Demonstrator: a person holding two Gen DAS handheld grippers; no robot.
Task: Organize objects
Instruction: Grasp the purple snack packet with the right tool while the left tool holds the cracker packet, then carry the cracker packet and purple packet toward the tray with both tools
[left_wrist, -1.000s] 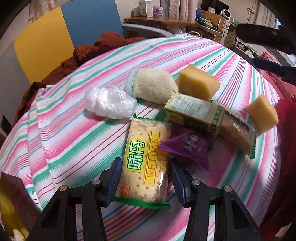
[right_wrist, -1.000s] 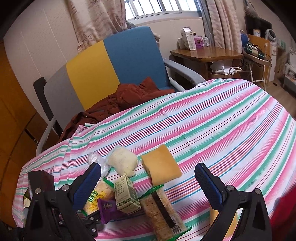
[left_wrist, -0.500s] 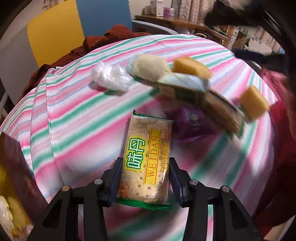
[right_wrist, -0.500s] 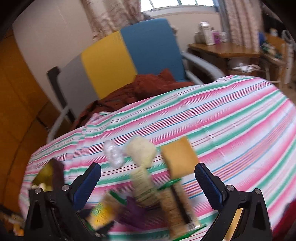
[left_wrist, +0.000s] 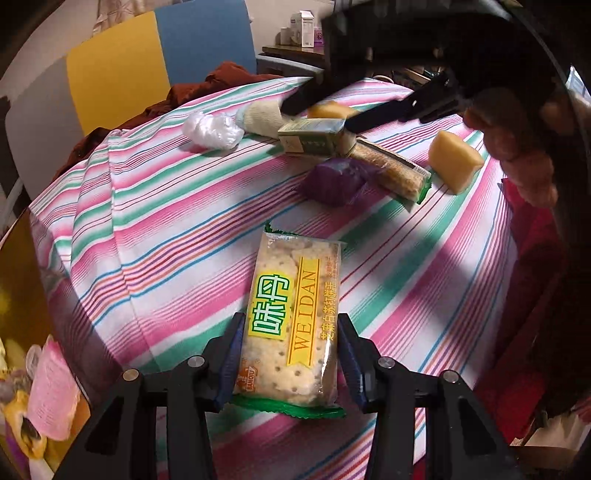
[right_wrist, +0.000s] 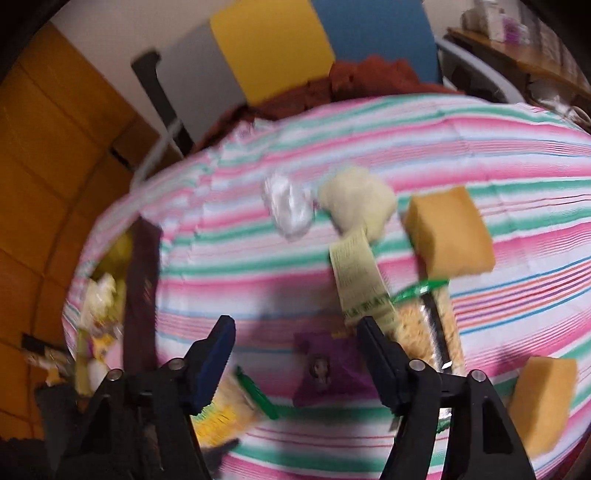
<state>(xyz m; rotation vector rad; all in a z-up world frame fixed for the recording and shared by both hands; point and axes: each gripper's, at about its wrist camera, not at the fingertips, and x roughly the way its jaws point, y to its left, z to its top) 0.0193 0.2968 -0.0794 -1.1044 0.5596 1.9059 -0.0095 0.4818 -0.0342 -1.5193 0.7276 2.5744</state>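
The cracker packet (left_wrist: 291, 321) is clamped at its lower end between the blue pads of the left gripper (left_wrist: 290, 363) and held above the striped surface (left_wrist: 166, 236), apart from the remaining pile, presumably for carrying to the box (left_wrist: 40, 398) at lower left. "WEIDAN" and "BANQIU" can be read on its yellow label. The right gripper (right_wrist: 297, 360) is seen with fingers spread and empty over the purple sachet (right_wrist: 327, 369), probably as the next pick.

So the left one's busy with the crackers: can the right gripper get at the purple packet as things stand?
Probably yes. The right gripper is open and empty, the purple packet lies just ahead between its fingers, uncovered, though a green carton sits close by.
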